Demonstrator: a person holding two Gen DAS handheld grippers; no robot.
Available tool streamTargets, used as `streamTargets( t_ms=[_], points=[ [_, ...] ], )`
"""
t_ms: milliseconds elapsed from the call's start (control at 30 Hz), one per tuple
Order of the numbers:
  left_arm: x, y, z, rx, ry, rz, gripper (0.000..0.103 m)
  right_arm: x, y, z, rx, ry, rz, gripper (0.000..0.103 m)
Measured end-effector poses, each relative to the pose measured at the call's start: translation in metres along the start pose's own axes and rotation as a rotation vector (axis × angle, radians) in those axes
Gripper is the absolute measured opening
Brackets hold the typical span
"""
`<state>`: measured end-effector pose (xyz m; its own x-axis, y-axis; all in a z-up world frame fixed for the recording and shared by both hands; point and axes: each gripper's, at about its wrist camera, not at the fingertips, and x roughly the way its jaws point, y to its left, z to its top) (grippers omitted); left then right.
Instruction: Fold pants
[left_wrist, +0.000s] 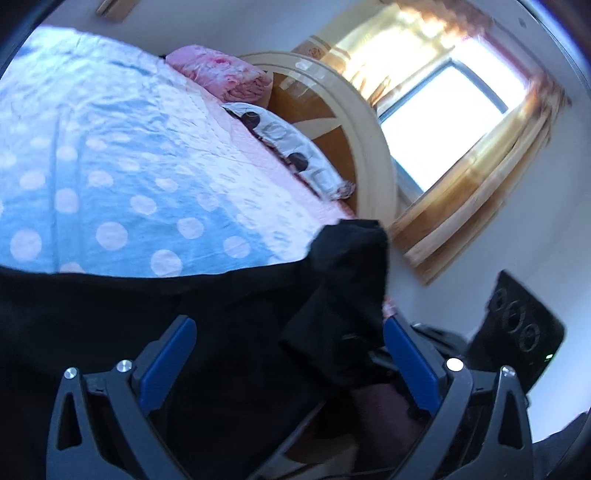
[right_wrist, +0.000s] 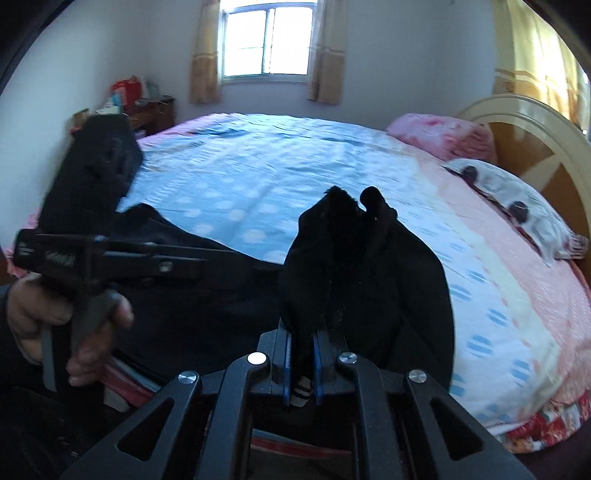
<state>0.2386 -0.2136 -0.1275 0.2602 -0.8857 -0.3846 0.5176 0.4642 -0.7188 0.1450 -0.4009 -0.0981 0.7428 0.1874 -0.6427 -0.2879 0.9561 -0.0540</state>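
My right tool is clamped on a bunch of the pants, the black cloth rising in a peak above its blue pads. My left tool stands with its pads wide apart; pants cloth hangs between them, nearer the right pad, and I think it touches neither, though the dark fabric makes that hard to judge. From the right wrist view my left hand shows at nine o'clock, wrapped round the tool's handle.

The rest of the pants lies across the near edge of the bed, from eight o'clock toward the middle of that view. The bed carries a blue sheet with pale dots, meeting a pink and white cover at three o'clock. A pink folded blanket sits at one o'clock, beside a white pillow with dark spots, both against the cream and wood headboard.

A window glares at twelve o'clock between tan curtains on a pale wall. A dark cabinet with red clutter on top stands at ten o'clock. In the left wrist view a black device with round rings shows at four o'clock.
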Motion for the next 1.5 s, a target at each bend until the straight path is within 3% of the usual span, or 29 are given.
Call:
streamTargets(
  t_ms=[67, 167, 367, 567, 667, 733, 800, 900, 1167, 1400, 1467, 1500],
  points=[
    [-0.015, 0.003, 0.003, -0.029, -0.021, -0.028, 0.103, 0.0, 0.008, 0.007, 0.008, -0.013, 0.058, 0.009],
    [-0.045, 0.011, 0.008, -0.031, -0.067, 0.005, 0.103, 0.0, 0.026, 0.017, 0.005, -0.032, 0.15, 0.009],
    [-0.099, 0.042, 0.008, -0.031, -0.141, 0.158, 0.103, 0.03, 0.09, 0.022, -0.082, 0.03, 0.275, 0.009],
    [-0.115, 0.083, -0.01, -0.113, -0.133, 0.214, 0.103, 0.082, 0.155, 0.004, -0.223, 0.111, 0.252, 0.009],
    [-0.116, 0.092, -0.015, -0.13, -0.126, 0.226, 0.103, 0.102, 0.161, -0.003, -0.212, 0.161, 0.282, 0.009],
    [-0.118, 0.098, -0.016, -0.144, -0.122, 0.232, 0.103, 0.105, 0.167, -0.006, -0.241, 0.153, 0.248, 0.009],
    [-0.118, 0.099, -0.017, -0.149, -0.111, 0.218, 0.103, 0.104, 0.166, -0.006, -0.248, 0.162, 0.233, 0.012],
    [-0.11, 0.097, -0.021, -0.138, -0.071, 0.205, 0.103, 0.099, 0.154, -0.007, -0.252, 0.202, 0.197, 0.046],
    [-0.075, 0.083, -0.034, -0.082, 0.017, 0.216, 0.102, 0.043, 0.101, -0.03, -0.168, 0.132, 0.17, 0.047],
    [-0.062, 0.074, -0.038, -0.086, 0.045, 0.187, 0.102, 0.03, 0.083, -0.046, -0.104, 0.136, 0.319, 0.053],
    [-0.059, 0.074, -0.039, -0.07, 0.06, 0.237, 0.099, 0.028, 0.085, -0.049, -0.109, 0.116, 0.327, 0.054],
    [-0.058, 0.073, -0.039, -0.06, 0.061, 0.258, 0.092, 0.023, 0.09, -0.054, -0.102, 0.11, 0.323, 0.054]
  ],
)
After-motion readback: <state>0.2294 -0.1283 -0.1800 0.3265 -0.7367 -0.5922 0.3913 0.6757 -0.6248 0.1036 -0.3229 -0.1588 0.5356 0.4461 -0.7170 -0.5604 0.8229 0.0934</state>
